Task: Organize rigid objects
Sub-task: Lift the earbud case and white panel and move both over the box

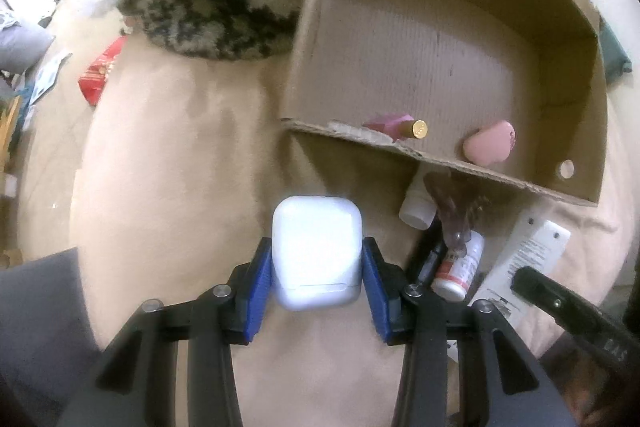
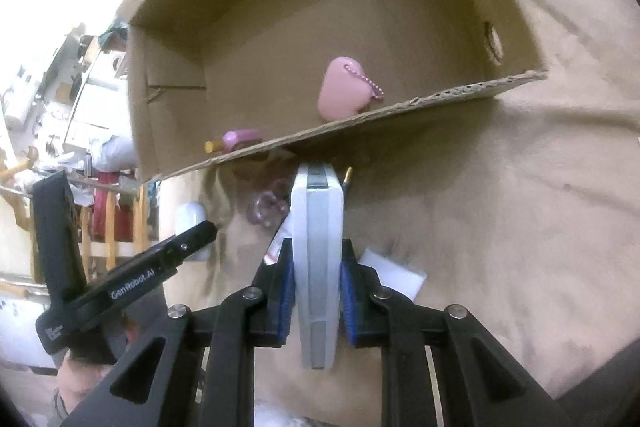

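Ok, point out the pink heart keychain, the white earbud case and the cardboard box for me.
pink heart keychain (image 2: 340, 93): right wrist view, middle of the heart's face.
white earbud case (image 1: 317, 247): left wrist view, centre of its front, between the blue pads.
cardboard box (image 1: 420, 39): left wrist view, bare inner floor.

Dim warm indoor light; glare blows out white case (image 1: 317, 251). Soft overall blur, fisheye bending, black vignette at ten and two o'clock.

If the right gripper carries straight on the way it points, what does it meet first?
Probably the near wall of the cardboard box: the flat white device clamped in the right gripper already ends just short of that edge, though depth is hard to judge.
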The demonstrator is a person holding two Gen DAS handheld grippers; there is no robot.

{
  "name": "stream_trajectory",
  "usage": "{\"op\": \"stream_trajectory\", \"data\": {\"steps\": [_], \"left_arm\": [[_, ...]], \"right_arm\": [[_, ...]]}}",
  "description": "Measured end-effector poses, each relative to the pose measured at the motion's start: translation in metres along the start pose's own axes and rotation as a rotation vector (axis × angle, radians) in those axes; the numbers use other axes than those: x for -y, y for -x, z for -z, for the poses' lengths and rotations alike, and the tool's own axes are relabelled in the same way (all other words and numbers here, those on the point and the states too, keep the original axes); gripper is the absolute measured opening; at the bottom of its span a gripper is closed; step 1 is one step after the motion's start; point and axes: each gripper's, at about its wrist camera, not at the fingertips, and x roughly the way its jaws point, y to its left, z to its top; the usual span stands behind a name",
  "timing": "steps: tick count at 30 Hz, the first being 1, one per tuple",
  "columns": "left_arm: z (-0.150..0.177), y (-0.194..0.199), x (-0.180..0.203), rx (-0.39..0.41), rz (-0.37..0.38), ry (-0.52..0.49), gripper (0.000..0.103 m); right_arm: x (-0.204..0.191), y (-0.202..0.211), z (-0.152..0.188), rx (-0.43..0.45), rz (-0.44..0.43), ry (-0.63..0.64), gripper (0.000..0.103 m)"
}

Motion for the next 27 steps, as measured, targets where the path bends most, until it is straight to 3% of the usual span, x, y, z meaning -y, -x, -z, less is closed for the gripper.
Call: {"op": "stream_trajectory", "data": {"steps": [7, 13, 22, 27], "left_arm": [[0.017, 0.025, -0.017, 0.038, 0.006, 0.038, 0.039], [0.022, 0.048, -0.026, 0.137, -0.026, 0.021, 0.039], [-0.007, 0.099, -0.006, 0.24, 0.013, 0.004, 0.039], [-0.036, 0.11, 0.012, 0.29, -0.004, -0.045, 0.039]], "right_arm": [[-0.004, 0.03, 0.01, 0.048, -0.003, 0.04, 0.021], [-0.011, 0.059, 0.013, 0.103, -0.042, 0.071, 0.021], [-0.031, 0.107, -0.016, 0.211, -0.051, 0.141, 0.021], [-0.041, 0.123, -0.045, 0.271, -0.046, 0.166, 0.021]]}}
